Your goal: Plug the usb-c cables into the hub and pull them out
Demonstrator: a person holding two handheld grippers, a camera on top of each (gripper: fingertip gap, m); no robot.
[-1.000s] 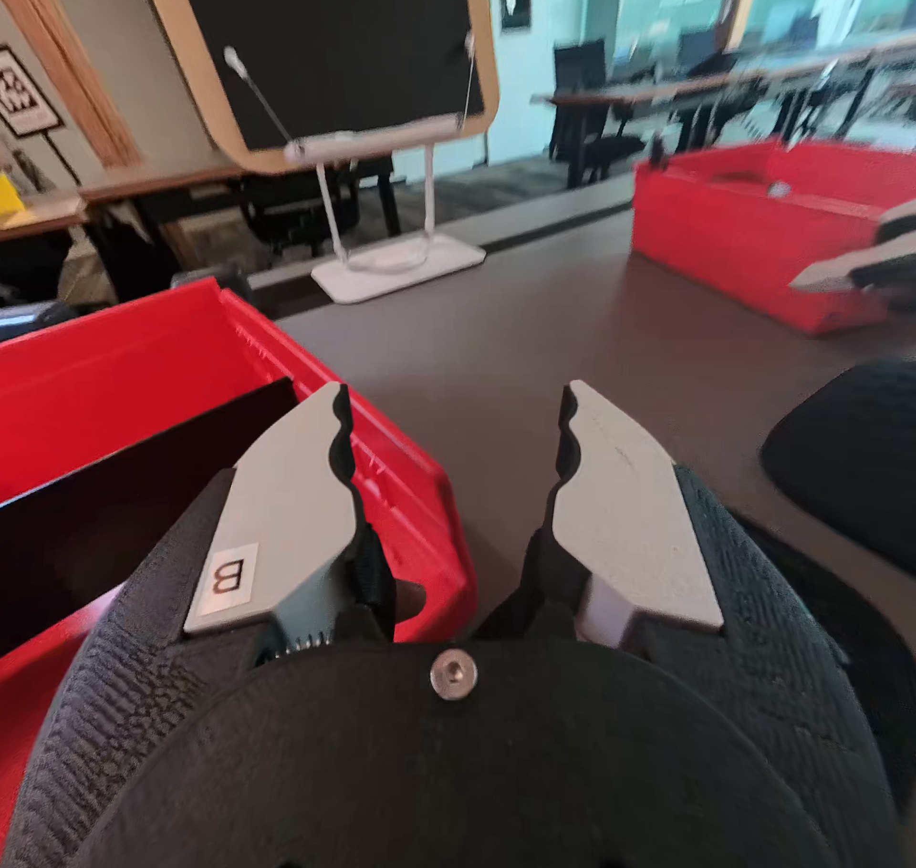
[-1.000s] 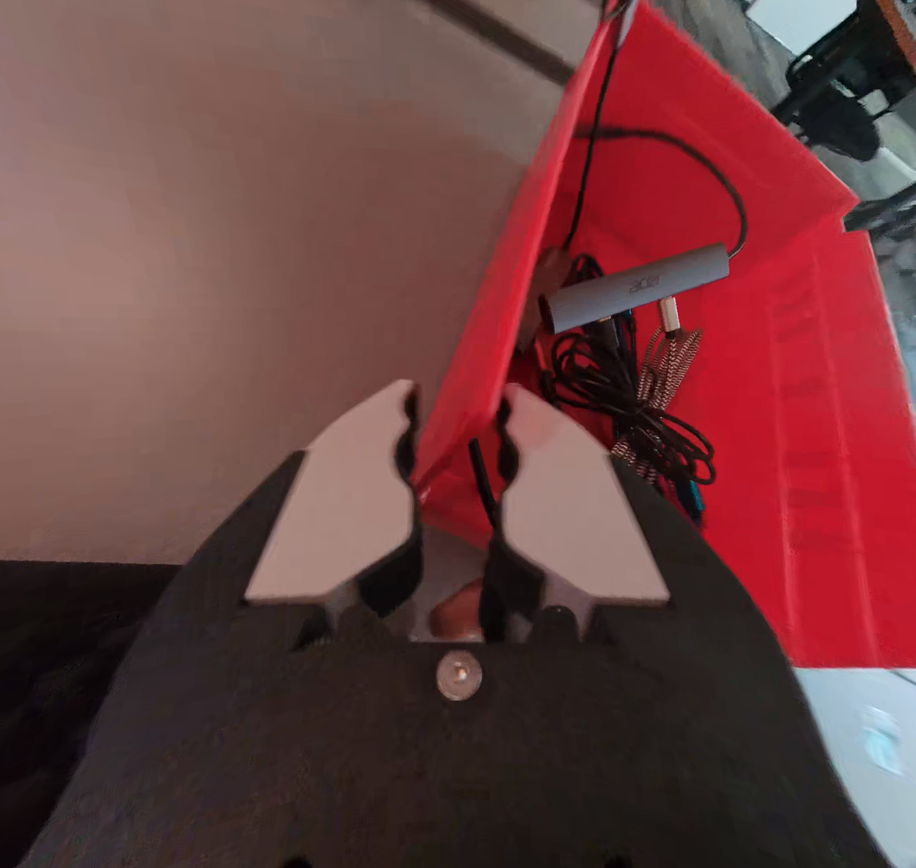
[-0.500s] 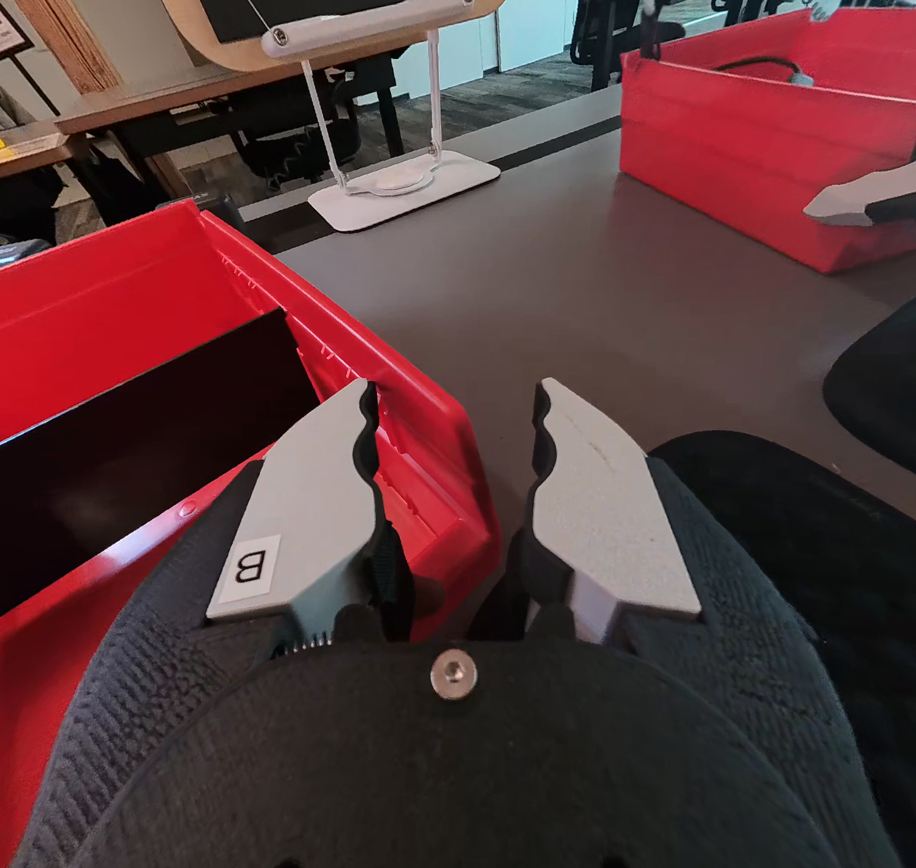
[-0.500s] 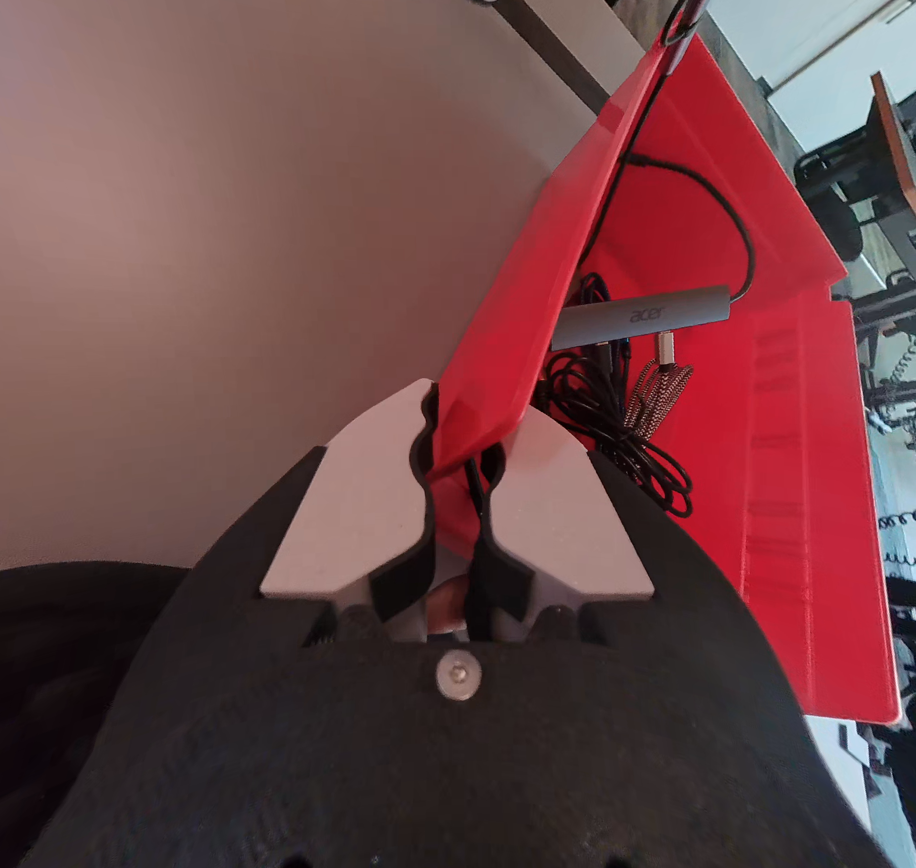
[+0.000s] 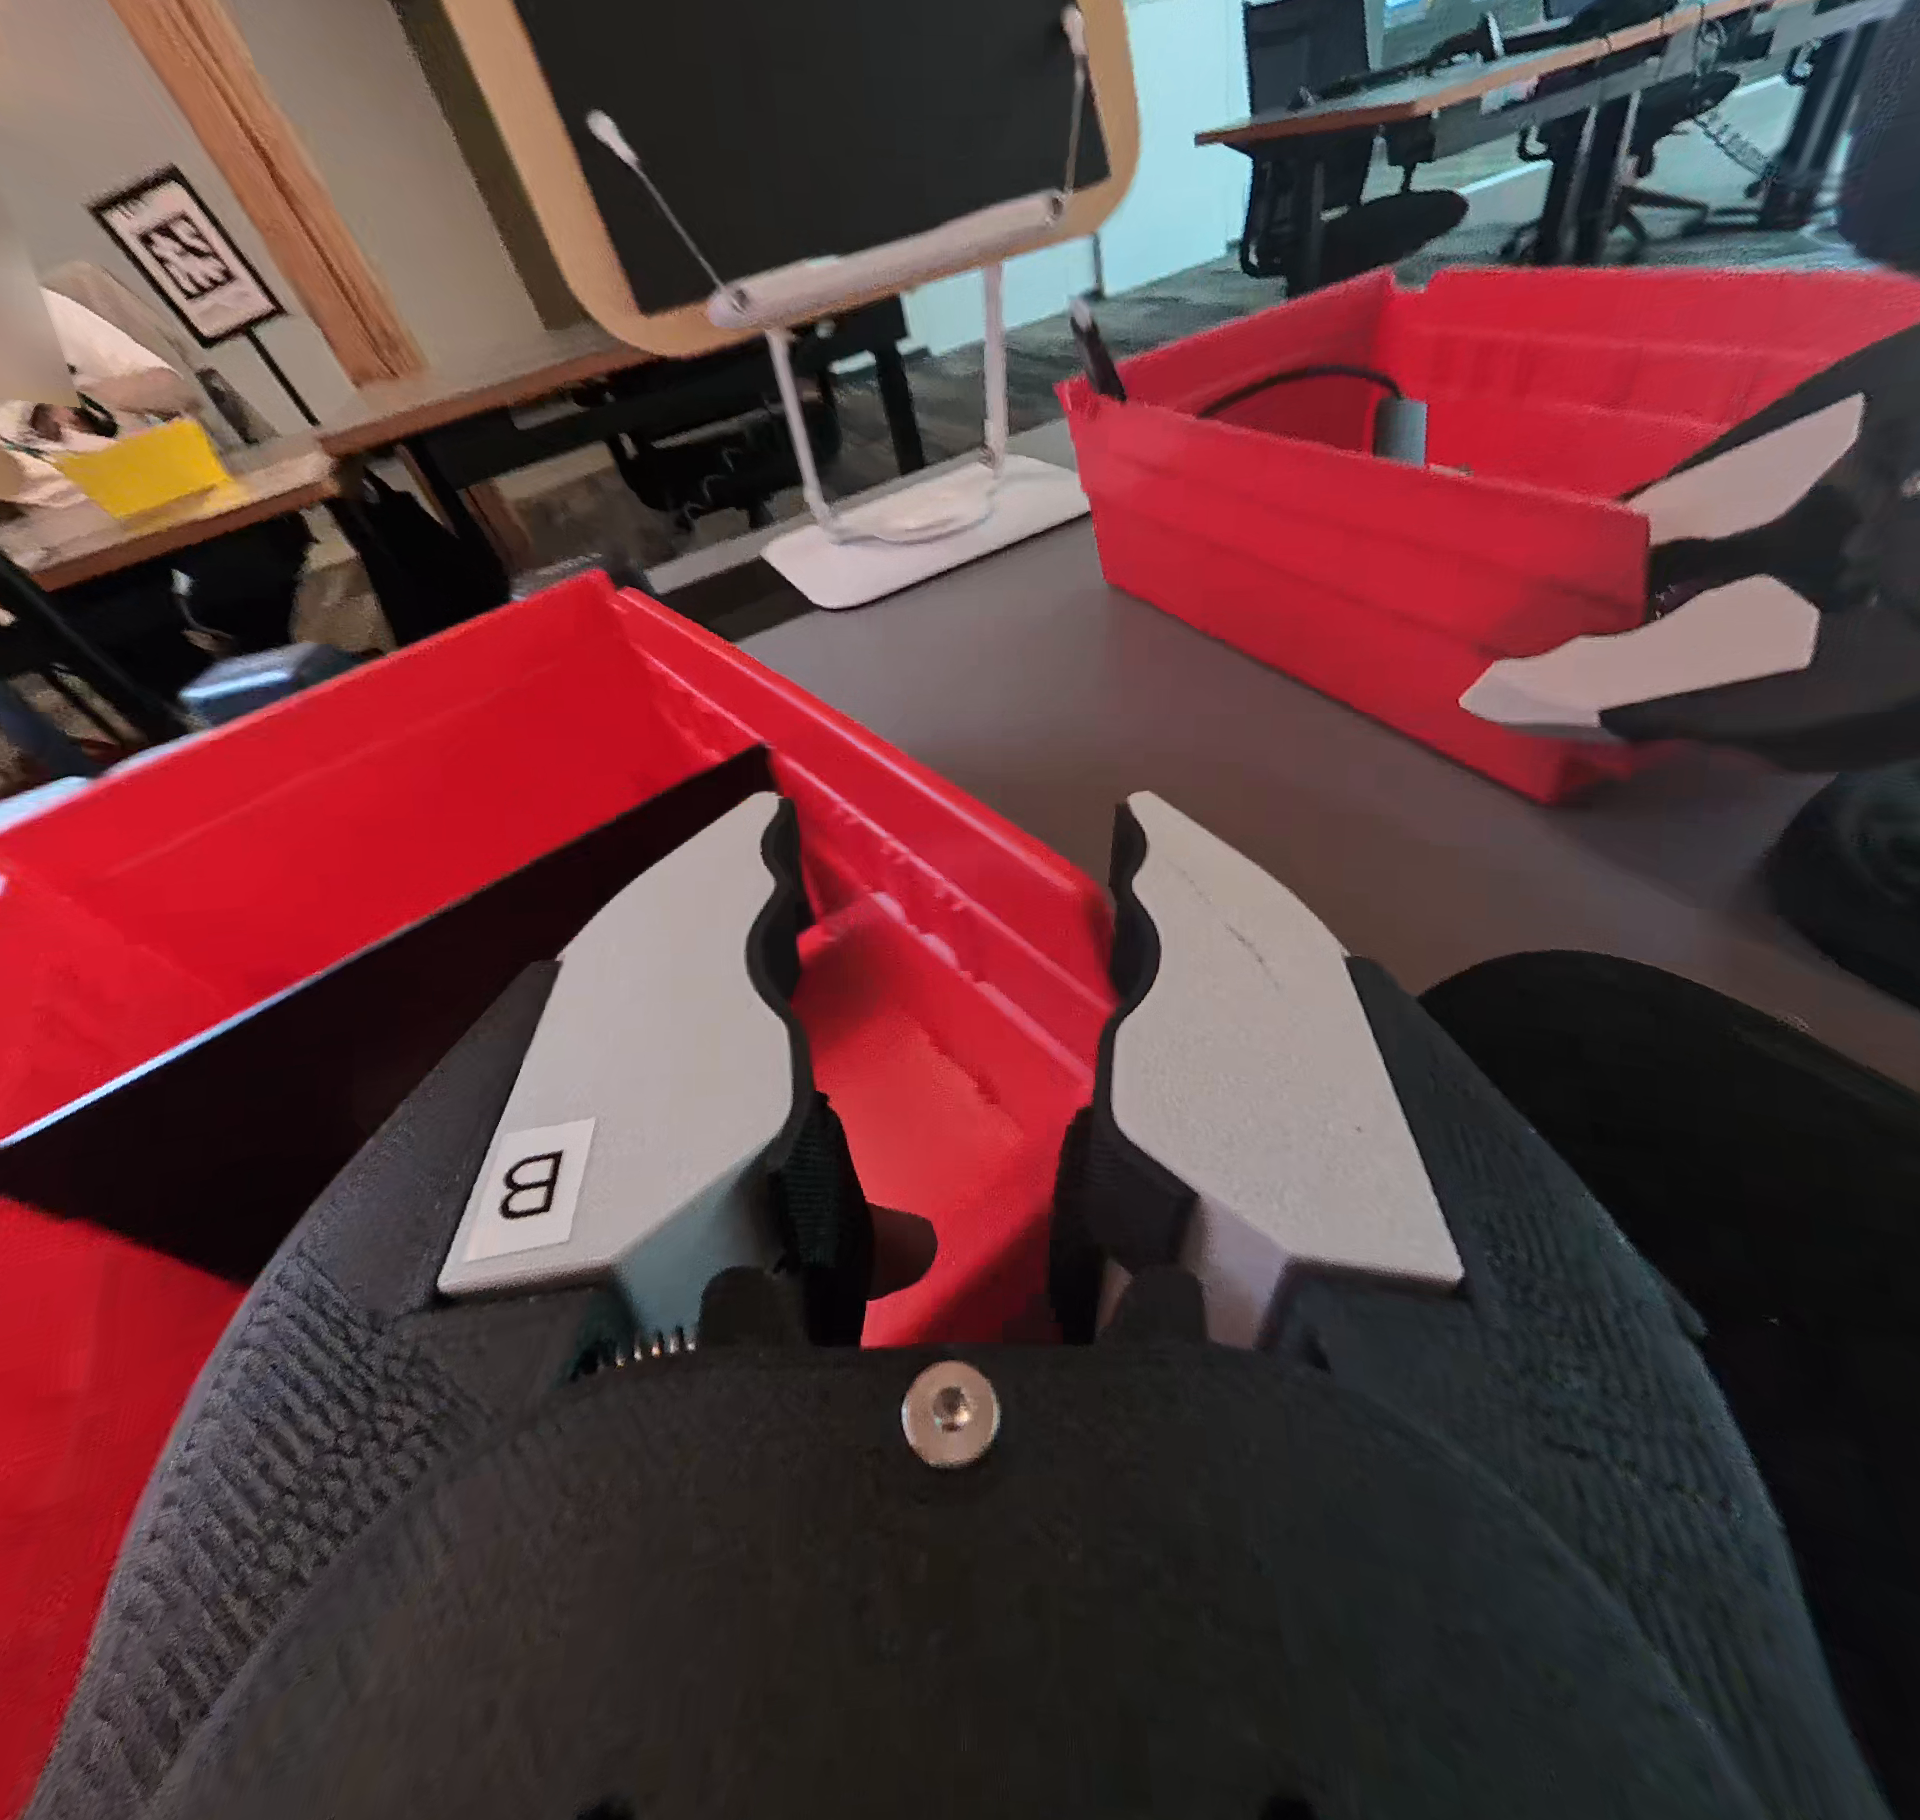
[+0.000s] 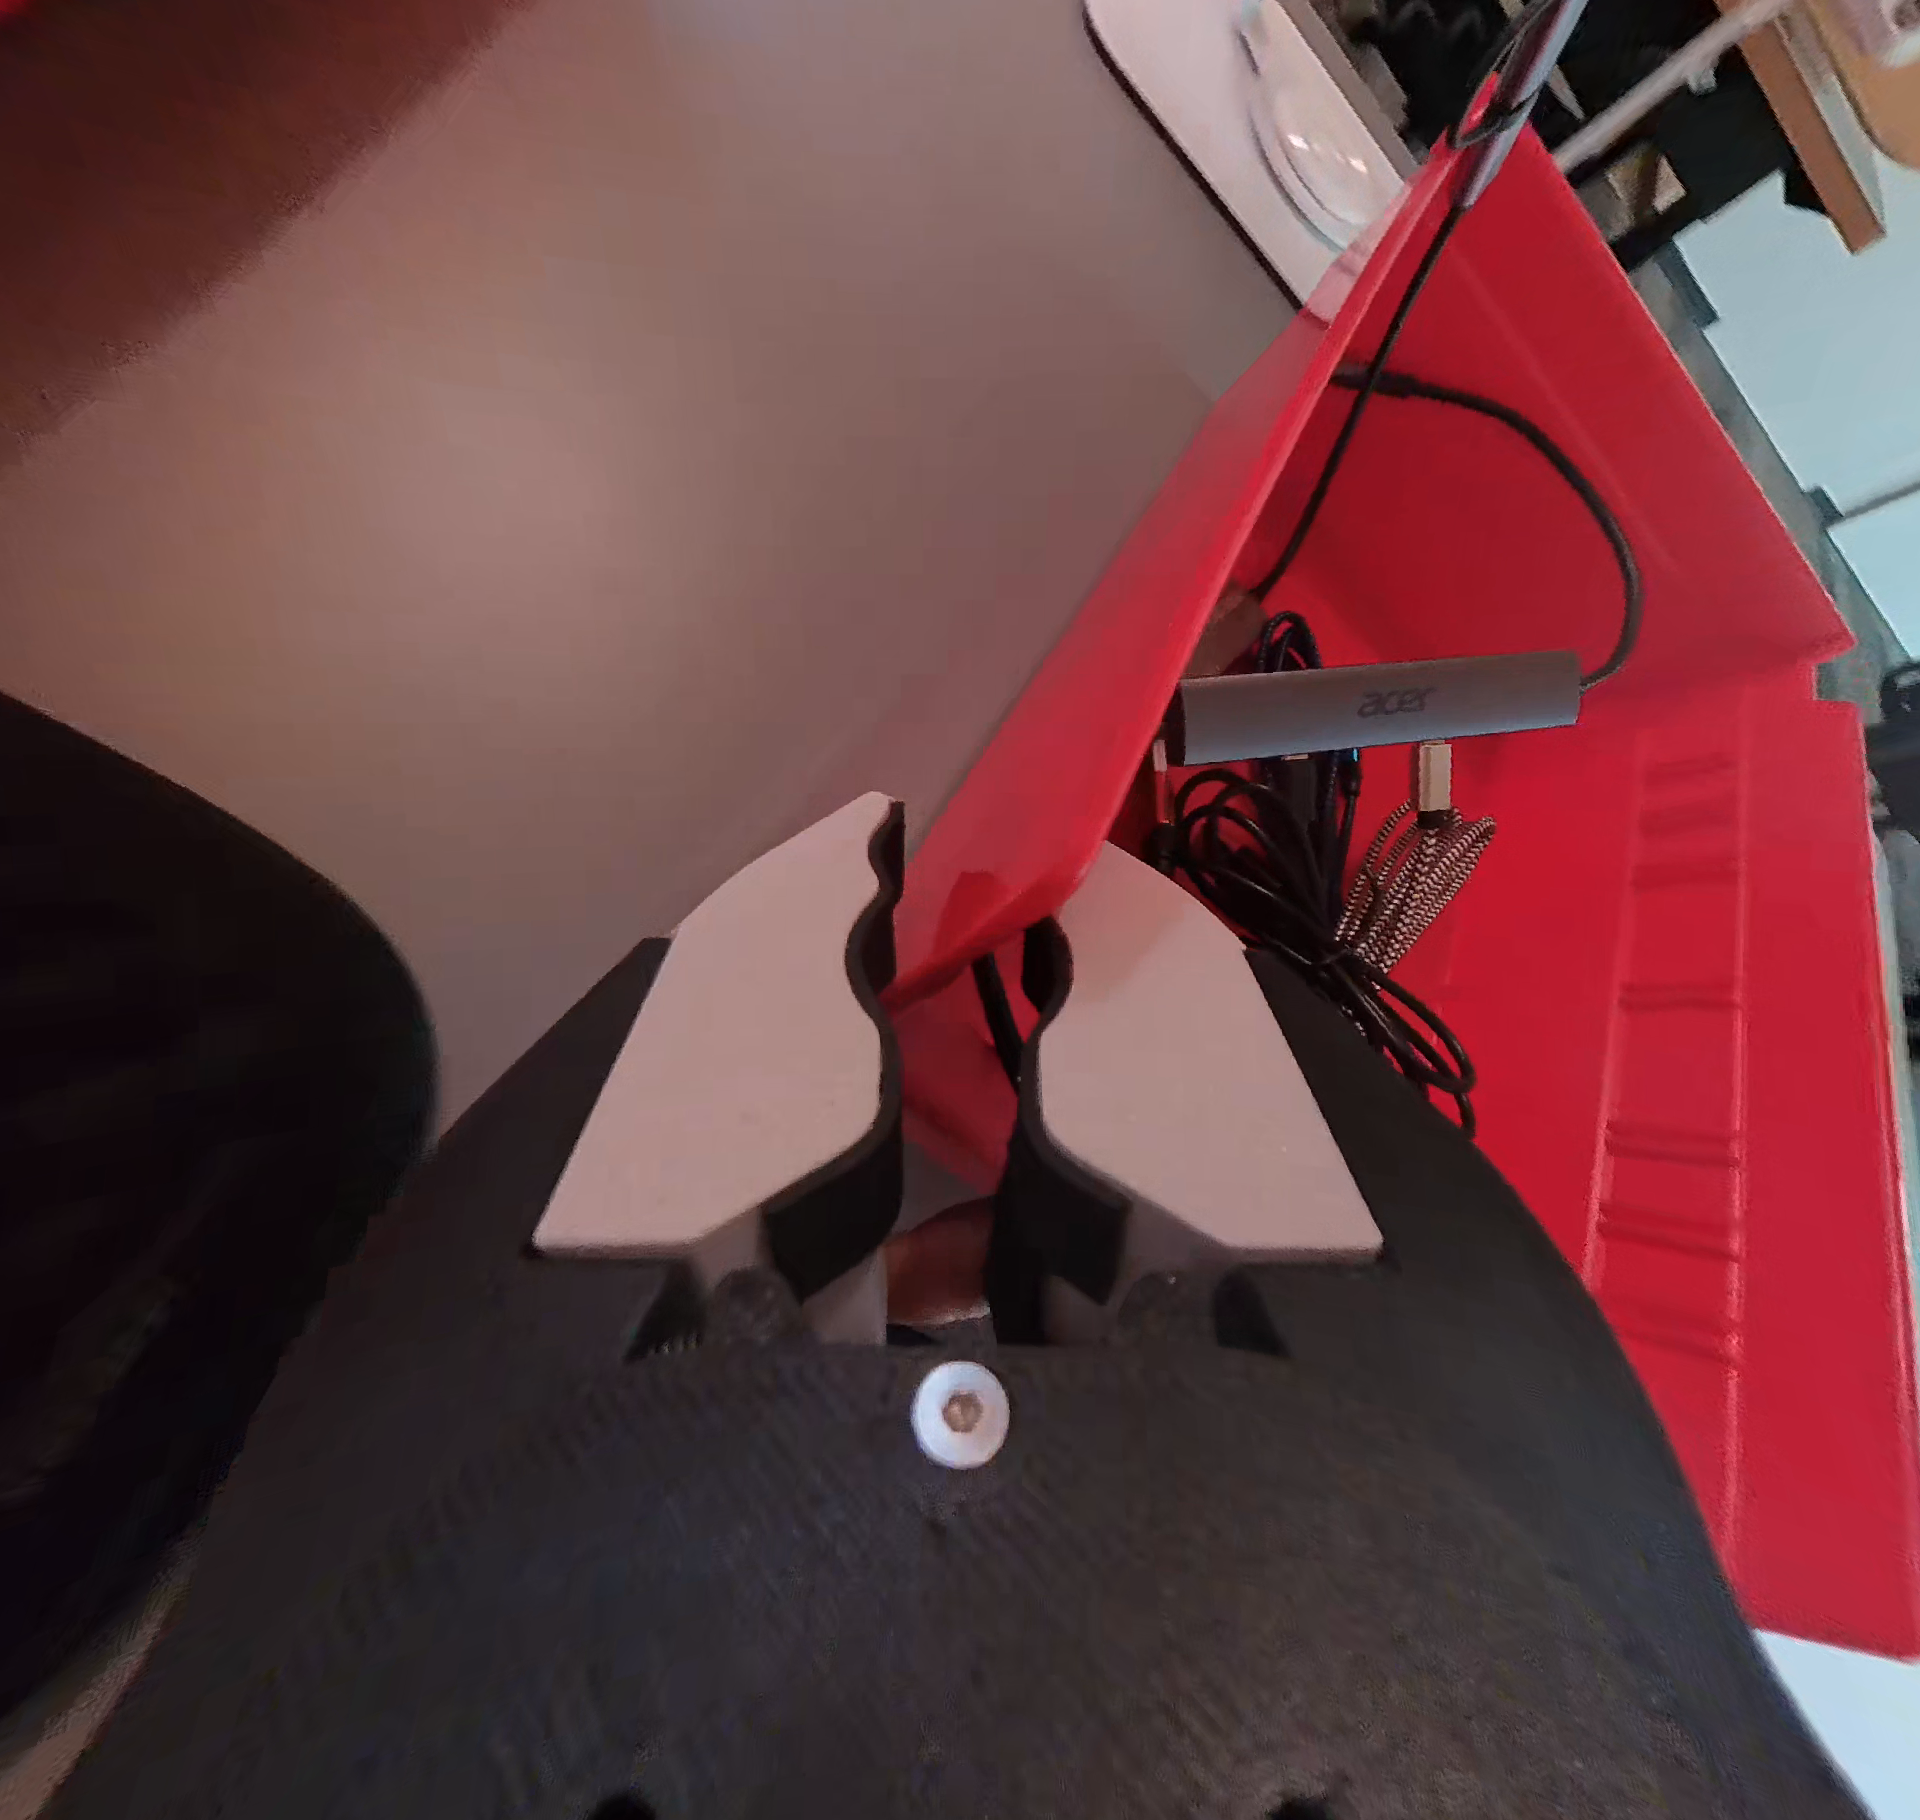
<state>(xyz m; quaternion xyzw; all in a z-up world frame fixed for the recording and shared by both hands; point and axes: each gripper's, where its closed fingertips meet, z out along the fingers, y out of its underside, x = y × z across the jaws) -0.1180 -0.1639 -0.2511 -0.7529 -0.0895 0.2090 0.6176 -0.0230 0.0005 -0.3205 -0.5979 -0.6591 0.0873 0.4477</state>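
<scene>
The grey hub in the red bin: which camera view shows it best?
The right wrist view: the hub lies in full side view above the coiled cables. The left wrist view shows only one grey end over the bin wall.

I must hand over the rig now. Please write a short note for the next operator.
Left hand-held gripper: open, holding nothing, fingers either side of the left red bin wall.
Right hand-held gripper: fingers astride the near corner of the right red bin; whether it pinches, I cannot tell.
Things: grey hub and coiled cables lie inside the right red bin.
Done: nothing lifted out.
Left: probably fetch hub and cables, plug in, pull out.
</scene>
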